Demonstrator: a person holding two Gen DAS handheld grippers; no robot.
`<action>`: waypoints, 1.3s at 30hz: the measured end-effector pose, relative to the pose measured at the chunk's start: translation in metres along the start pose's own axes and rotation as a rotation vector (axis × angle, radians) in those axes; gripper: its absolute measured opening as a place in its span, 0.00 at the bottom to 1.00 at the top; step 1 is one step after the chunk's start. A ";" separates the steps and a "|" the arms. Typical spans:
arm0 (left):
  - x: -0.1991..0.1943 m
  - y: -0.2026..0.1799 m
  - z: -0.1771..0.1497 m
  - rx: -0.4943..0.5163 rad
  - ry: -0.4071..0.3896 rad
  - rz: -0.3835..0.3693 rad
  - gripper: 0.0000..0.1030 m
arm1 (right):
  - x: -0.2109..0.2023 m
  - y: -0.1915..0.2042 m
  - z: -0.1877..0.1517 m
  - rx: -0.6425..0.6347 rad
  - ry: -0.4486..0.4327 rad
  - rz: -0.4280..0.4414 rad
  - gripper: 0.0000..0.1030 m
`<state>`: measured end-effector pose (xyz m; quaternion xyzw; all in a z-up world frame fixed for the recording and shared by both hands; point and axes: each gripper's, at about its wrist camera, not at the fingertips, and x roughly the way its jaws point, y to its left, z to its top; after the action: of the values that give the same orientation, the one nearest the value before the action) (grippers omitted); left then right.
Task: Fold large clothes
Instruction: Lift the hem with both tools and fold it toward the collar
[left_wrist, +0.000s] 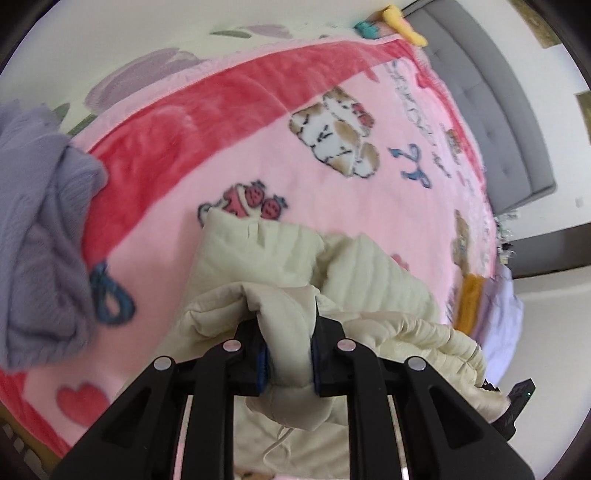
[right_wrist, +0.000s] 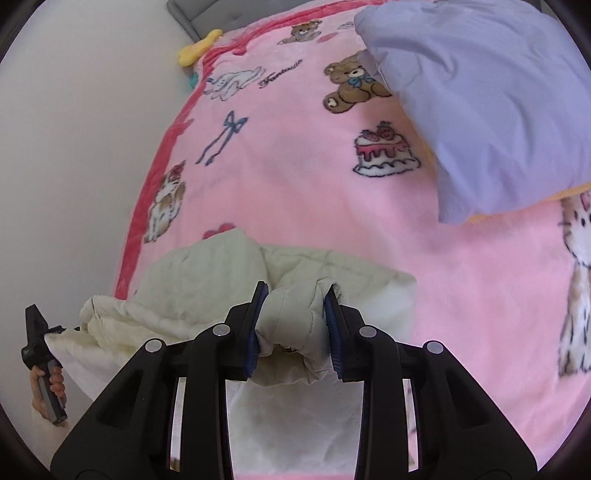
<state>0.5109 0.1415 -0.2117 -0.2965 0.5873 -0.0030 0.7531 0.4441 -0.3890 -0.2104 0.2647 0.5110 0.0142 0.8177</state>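
Left wrist view. One left gripper, its two fingers set narrow and clamped on a bunched fold of one cream quilted jacket. The jacket lies crumpled at the near edge of the bed, on one pink blanket with a red border and cartoon prints. Prints counted here: one cat, one strawberry cake partly under the jacket, two blue bows, one red heart at near left. One purple-grey knit garment lies heaped at the left, partly on the red border. One yellow item sits at the far edge beside the grey padded headboard. One lilac cushion shows at the right behind the jacket. The other gripper's black tip appears at near right, against the jacket's edge.

Right wrist view. One right gripper, two fingers set narrow and pinching a thick roll of the same jacket; blue pads press on the fabric from both sides. The jacket spans the near part of the blanket. One lilac cushion rests at the far right, covering part of a bear print. At near left, one hand holds the left gripper's handle, with jacket fabric at its tip.
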 end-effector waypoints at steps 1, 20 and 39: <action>0.007 -0.001 0.004 -0.006 0.002 0.009 0.16 | 0.012 -0.001 0.006 0.004 0.000 -0.010 0.28; 0.105 -0.007 0.027 0.127 0.078 0.158 0.19 | 0.116 -0.009 0.017 -0.086 0.125 -0.179 0.28; 0.033 -0.007 0.043 0.302 0.149 -0.215 0.46 | 0.122 -0.003 0.022 -0.109 0.167 -0.206 0.29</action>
<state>0.5620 0.1429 -0.2317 -0.2400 0.5994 -0.1932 0.7388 0.5201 -0.3650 -0.3059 0.1638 0.6002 -0.0202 0.7826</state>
